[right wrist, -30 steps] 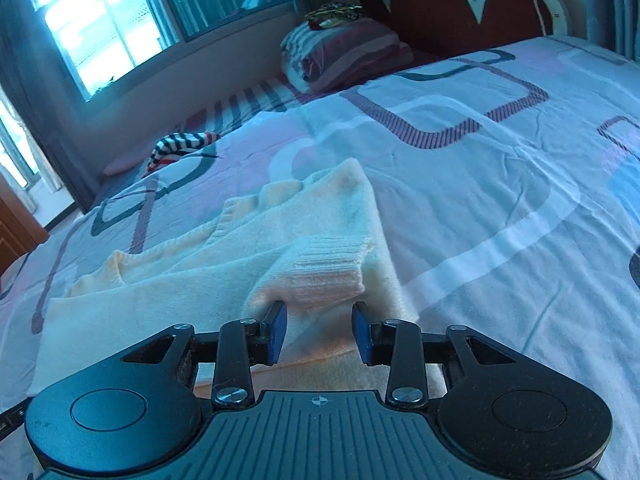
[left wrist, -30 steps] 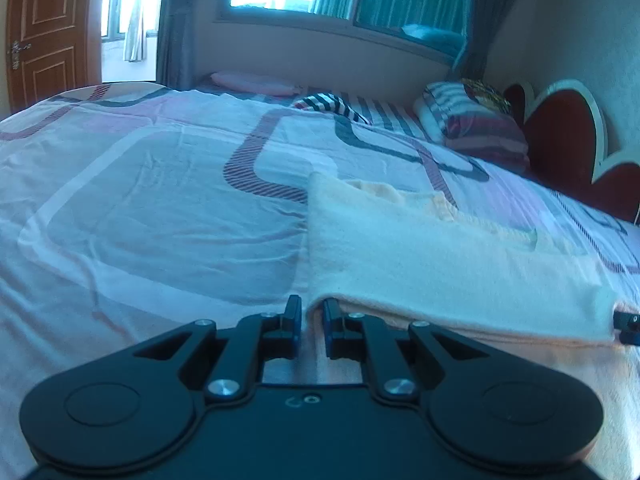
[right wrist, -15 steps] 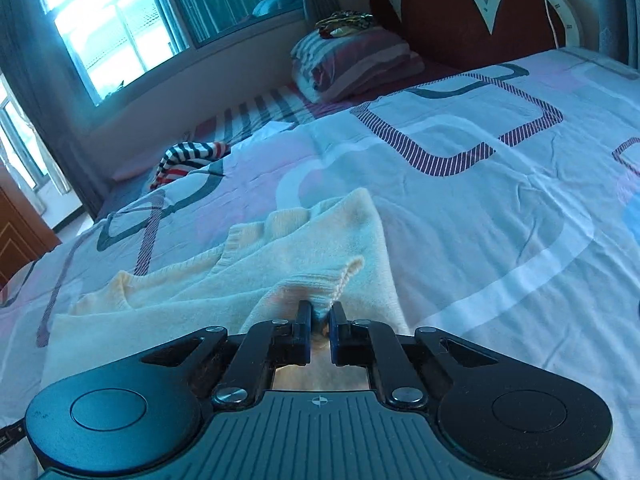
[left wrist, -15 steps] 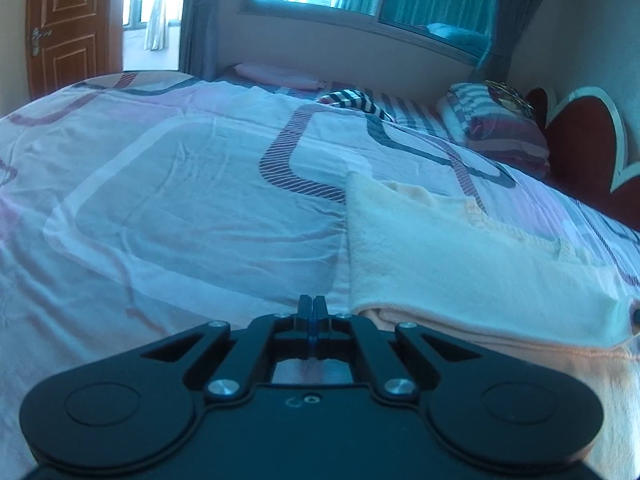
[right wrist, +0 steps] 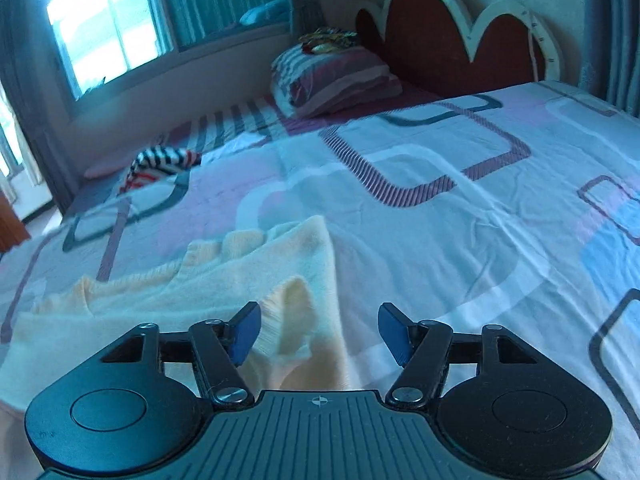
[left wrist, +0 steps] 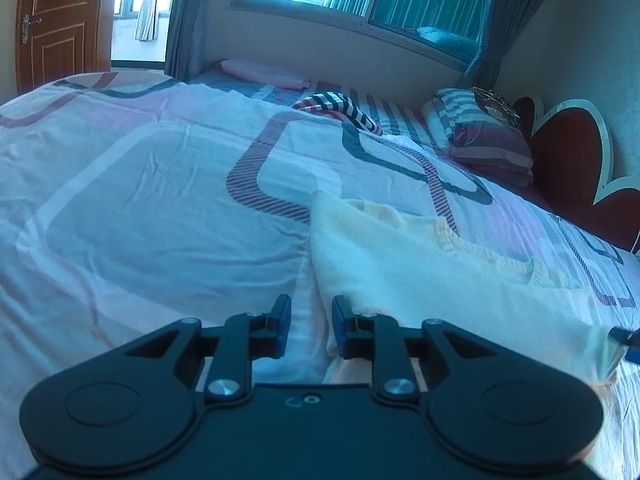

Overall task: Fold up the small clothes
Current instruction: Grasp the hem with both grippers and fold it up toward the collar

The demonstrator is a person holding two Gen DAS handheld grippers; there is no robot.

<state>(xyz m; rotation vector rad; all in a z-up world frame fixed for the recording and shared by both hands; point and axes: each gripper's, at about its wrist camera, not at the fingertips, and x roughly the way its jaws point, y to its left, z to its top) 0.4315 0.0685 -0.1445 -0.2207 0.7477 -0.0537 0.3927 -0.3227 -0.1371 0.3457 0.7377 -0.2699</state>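
A cream sweater (left wrist: 432, 280), folded over on itself, lies flat on the bed (left wrist: 160, 200), its near edge just ahead of both tools. The left hand-held gripper (left wrist: 307, 326) has just been parting its jaws beside the near left corner, nothing pinched. The right hand-held gripper (right wrist: 319, 332) has just been opening wide; a raised cuff (right wrist: 288, 312) stands loose between its jaws, apparently released so the fold settles.

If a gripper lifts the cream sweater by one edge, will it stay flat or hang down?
The cream sweater would probably hang limp: its cuff already lies crumpled. The fuzzy knit looks likely to give the pads grip. Pushed, it would likely bunch up on the bedsheet.
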